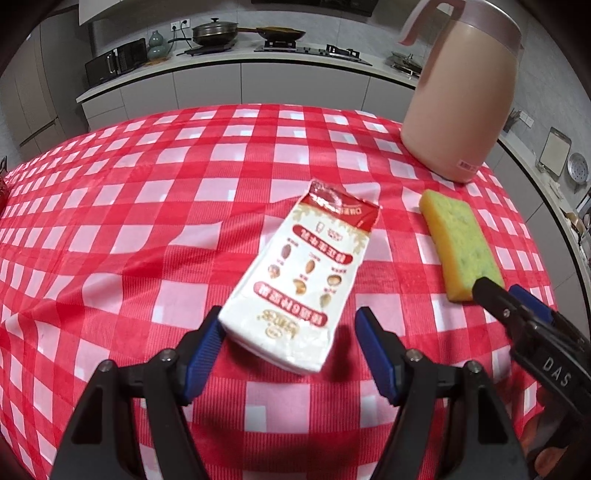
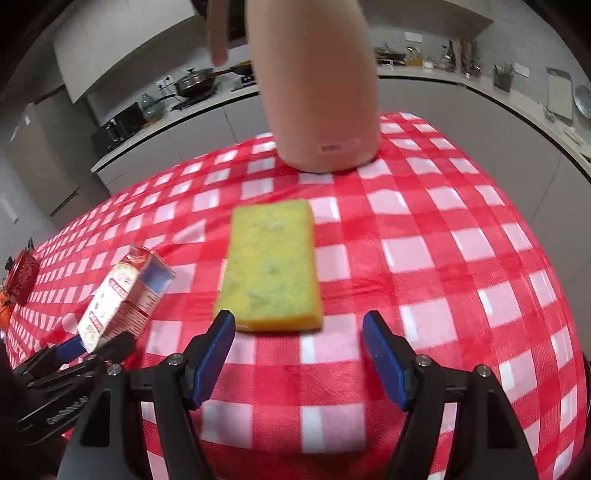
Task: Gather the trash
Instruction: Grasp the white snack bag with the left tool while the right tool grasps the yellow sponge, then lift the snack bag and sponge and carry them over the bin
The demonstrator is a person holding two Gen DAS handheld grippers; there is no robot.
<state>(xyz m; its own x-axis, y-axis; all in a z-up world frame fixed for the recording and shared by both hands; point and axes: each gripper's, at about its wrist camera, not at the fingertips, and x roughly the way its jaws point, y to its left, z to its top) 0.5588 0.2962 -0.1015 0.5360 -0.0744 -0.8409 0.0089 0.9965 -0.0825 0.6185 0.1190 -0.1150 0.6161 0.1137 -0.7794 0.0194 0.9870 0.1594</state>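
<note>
A white and red drink carton lies flat on the red checked tablecloth. My left gripper is open, its blue pads either side of the carton's near end, not closed on it. A yellow-green sponge lies on the cloth right in front of my right gripper, which is open with the sponge's near edge between its fingertips. The sponge also shows in the left wrist view, with the right gripper's fingers at its near end. The carton also shows in the right wrist view, with the left gripper beside it.
A tall pink kettle stands on the table beyond the sponge, close ahead of the right gripper. A small red object sits at the table's far left. Kitchen counters with pans run behind.
</note>
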